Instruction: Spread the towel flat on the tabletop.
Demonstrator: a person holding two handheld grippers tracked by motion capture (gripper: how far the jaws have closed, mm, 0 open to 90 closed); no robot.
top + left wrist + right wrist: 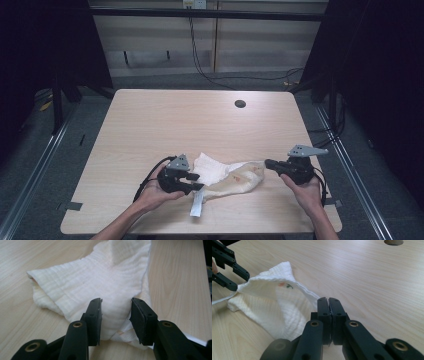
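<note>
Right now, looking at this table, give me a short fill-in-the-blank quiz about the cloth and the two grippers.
1. The white cloth lies on a ____ table.
2. The right gripper has its jaws ____ on the cloth's edge.
3. The left gripper has its jaws ____, with cloth between them.
4. Near the table's far edge is a round ____.

Missing words: wooden; shut; open; hole

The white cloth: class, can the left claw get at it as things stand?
Probably yes: the left claw stands open right at the white cloth, fabric already between its jaws, nothing blocking.
</note>
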